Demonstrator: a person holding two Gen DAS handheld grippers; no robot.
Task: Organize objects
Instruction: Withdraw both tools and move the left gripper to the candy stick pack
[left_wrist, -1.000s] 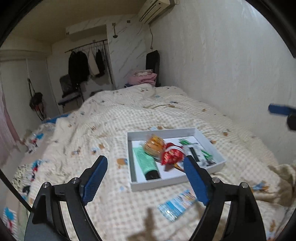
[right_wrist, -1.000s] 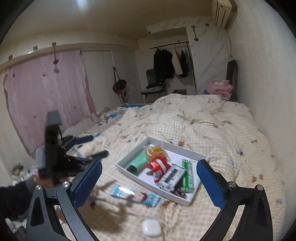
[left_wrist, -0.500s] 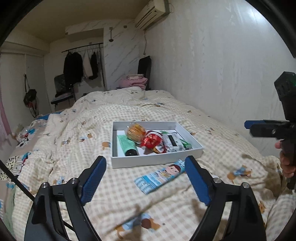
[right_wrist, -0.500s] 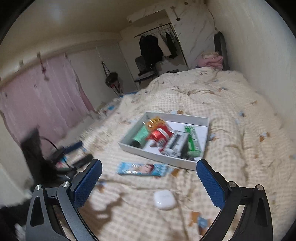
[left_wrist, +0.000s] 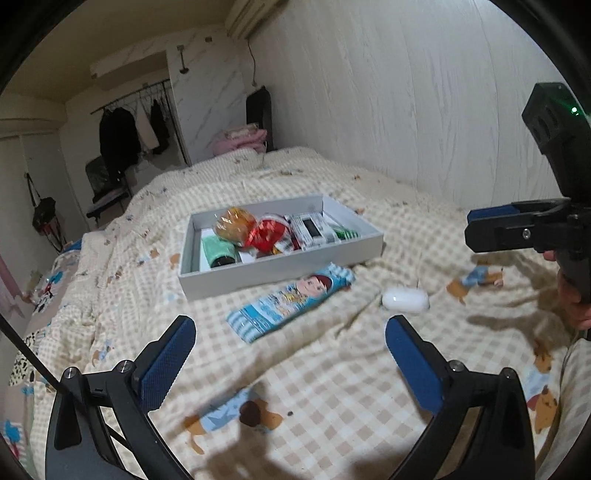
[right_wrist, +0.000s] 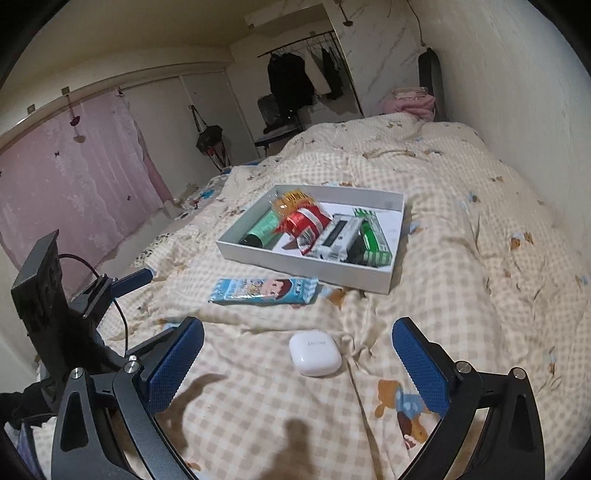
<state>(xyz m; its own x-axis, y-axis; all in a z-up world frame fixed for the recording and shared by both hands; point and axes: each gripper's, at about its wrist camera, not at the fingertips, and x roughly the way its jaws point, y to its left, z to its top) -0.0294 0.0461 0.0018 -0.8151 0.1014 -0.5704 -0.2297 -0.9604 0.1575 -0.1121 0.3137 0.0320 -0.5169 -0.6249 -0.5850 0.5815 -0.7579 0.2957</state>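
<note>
Two pairs of tongs hang above a soft quilt (right_wrist: 461, 236) of cream and tan checks, printed with little cartoon bears and rumpled into shallow folds. The left tongs (left_wrist: 290, 341) have flat pads (left_wrist: 168, 360) of dimpled blue rubber on black metal arms; their jaws are opening, wide apart, with only cloth beneath them. The right tongs (right_wrist: 297, 345) are built the same and stand spread just as wide, gripping nothing.

Straight ahead of the left tongs, near their tips, lies a long flat packet (left_wrist: 290, 301) of glossy blue and white foil with a cartoon child's face, its ends crimped. Just past it sits a shallow rectangular tray (left_wrist: 280, 273) of stiff white card with low straight walls, the packet's far end almost touching its front wall. Inside the tray are a green tube (left_wrist: 218, 251) with a dark cap, a crinkly orange bag (left_wrist: 234, 223), a shiny red wrapper (left_wrist: 269, 234), a white and grey box (left_wrist: 310, 230) and a green and white box (right_wrist: 373, 236), crowded together.

Between the spread pads of the right tongs, just ahead of them, rests a small smooth white case (right_wrist: 314, 352) with rounded corners, like a pebble of hard plastic. It lies on the quilt, apart from the packet and tray.

A hand (left_wrist: 576, 299) shows at the right edge of the left view.
</note>
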